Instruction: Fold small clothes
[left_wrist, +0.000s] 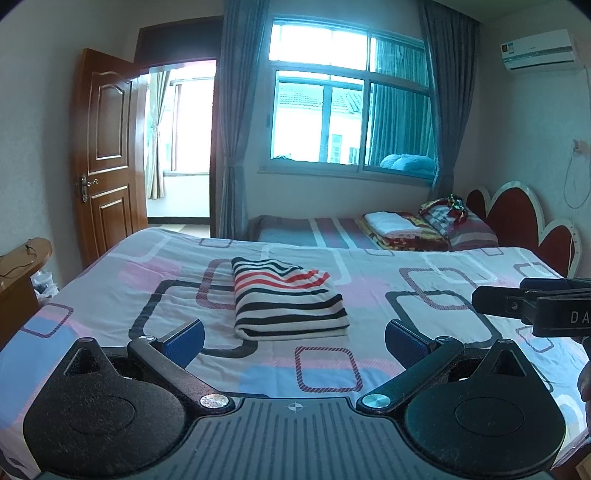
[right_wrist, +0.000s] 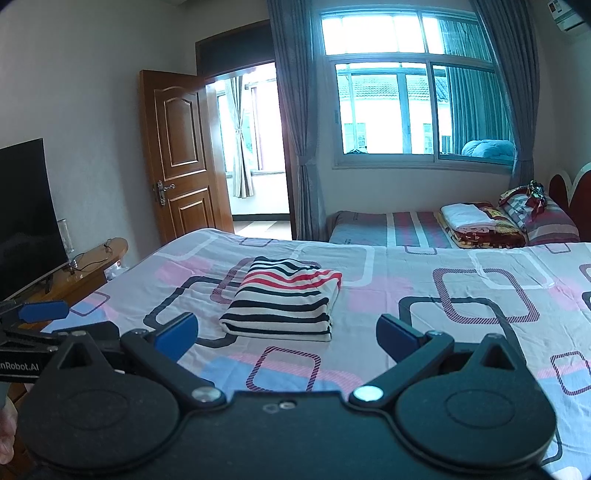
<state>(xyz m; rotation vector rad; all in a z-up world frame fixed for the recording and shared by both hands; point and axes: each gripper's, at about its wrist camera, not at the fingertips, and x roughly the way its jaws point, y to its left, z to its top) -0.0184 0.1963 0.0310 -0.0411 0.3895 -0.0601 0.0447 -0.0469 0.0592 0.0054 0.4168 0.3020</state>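
Note:
A striped garment (left_wrist: 286, 299), white with black and red bands, lies folded into a neat rectangle on the patterned bed sheet (left_wrist: 369, 288). It also shows in the right wrist view (right_wrist: 282, 300). My left gripper (left_wrist: 294, 341) is open and empty, held just above the sheet on the near side of the garment. My right gripper (right_wrist: 287, 336) is open and empty, also just short of the garment. Each gripper shows at the edge of the other's view: the right one at the right edge (left_wrist: 535, 306), the left one at the left edge (right_wrist: 40, 314).
A second bed (right_wrist: 424, 225) with folded blankets and a pillow stands behind, under the window (right_wrist: 417, 107). A wooden door (right_wrist: 177, 151) stands open at the left. A television (right_wrist: 26, 214) sits on a wooden stand (right_wrist: 88, 269) beside the bed's left edge.

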